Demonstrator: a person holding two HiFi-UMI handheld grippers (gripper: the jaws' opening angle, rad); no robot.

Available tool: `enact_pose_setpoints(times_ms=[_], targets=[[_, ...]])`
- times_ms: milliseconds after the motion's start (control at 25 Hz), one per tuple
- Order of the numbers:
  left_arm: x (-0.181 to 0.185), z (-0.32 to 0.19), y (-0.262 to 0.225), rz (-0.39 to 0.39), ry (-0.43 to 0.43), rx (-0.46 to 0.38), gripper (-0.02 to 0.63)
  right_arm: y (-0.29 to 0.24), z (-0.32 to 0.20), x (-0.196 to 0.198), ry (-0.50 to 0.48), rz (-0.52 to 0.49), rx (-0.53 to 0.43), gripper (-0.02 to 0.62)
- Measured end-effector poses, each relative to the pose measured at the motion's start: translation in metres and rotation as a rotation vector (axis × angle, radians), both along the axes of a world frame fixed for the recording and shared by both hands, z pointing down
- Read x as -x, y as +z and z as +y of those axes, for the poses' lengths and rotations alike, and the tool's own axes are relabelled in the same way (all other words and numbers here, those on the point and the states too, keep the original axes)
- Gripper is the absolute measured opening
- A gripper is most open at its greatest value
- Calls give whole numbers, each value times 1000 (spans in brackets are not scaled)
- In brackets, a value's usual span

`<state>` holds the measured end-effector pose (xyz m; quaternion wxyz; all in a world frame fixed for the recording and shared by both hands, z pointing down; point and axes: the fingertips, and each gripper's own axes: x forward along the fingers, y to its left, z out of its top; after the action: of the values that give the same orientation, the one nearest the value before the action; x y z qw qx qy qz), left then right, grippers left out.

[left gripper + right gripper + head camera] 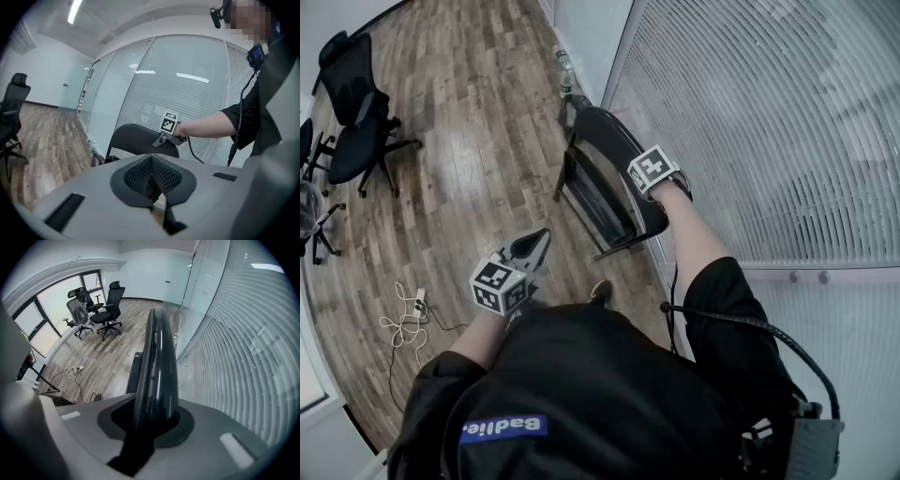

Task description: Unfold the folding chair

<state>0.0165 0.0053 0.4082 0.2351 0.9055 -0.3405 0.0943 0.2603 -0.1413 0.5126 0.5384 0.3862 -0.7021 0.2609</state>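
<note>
Right gripper (pixel 154 420) clamped on folding chair (pixel 614 150) top edge, left gripper (pixel 151 180) closed (empty)

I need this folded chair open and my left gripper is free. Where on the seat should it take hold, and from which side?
Probably the room-facing edge of the folded seat, approached from the room side. The chair stands flat beside the glass wall, which blocks the other side, and the right gripper clamps the backrest top. The left gripper is shut; open its fingers first.
</note>
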Motion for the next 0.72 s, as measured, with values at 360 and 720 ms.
enact_pose_setpoints(times_ms=[360,720], targets=[[-6,0,1,0,8,16,5,-2,-3,2,-2,-1,-5,78],[-8,1,-3,30,-1,35,5,-2,-4,3,-3,2,-5,80]])
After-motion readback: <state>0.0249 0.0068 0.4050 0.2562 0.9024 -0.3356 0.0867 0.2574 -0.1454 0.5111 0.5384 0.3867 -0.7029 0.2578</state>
